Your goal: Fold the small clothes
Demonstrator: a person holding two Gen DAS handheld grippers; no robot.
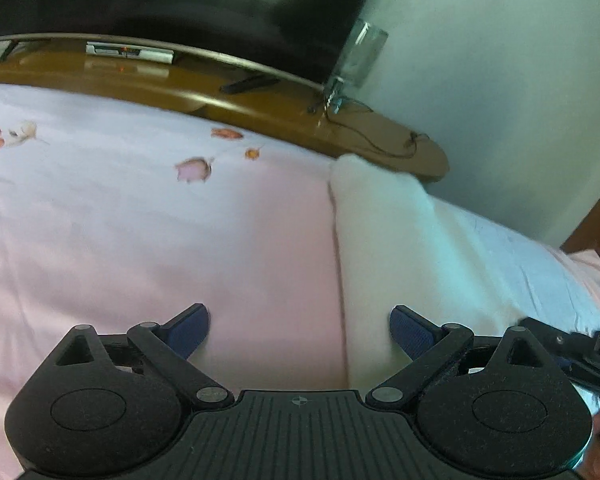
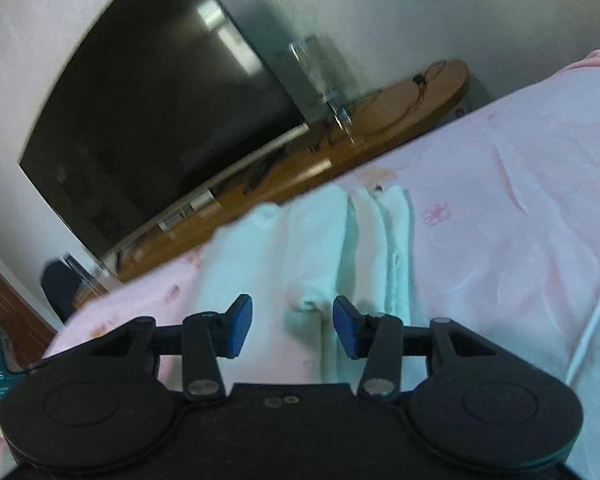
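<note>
Two hand-held grippers with black frames and blue pads are seen above a bed. The left hand-held gripper (image 1: 299, 330) is held with its jaws spread wide apart and nothing between the pads; beneath the gap lies the pale pink floral bed sheet (image 1: 140, 220), and the straight left edge of a white cloth garment (image 1: 400, 248) runs up just inside the right-hand pad. The right hand-held gripper (image 2: 293, 326) is held with its jaws partly apart; no fabric is pressed by its blue pads (image 2: 240, 326), though a small raised pucker of the white garment (image 2: 312, 248) is seen in the gap below them. In the right wrist view the garment is shown lying flat on the pink sheet (image 2: 520, 200), gathered into several lengthwise folds that run away from the jaws toward the foot of the bed. A thin white cable (image 2: 596, 304) is draped over the sheet at the right. Beyond the bed, a long brown wooden bench (image 1: 260, 104) is set against a pale wall, and a large black flat screen (image 2: 152, 120) is stood upon it, with a clear glass object (image 2: 320, 76) beside the screen's edge. Both views are somewhat blurred.
</note>
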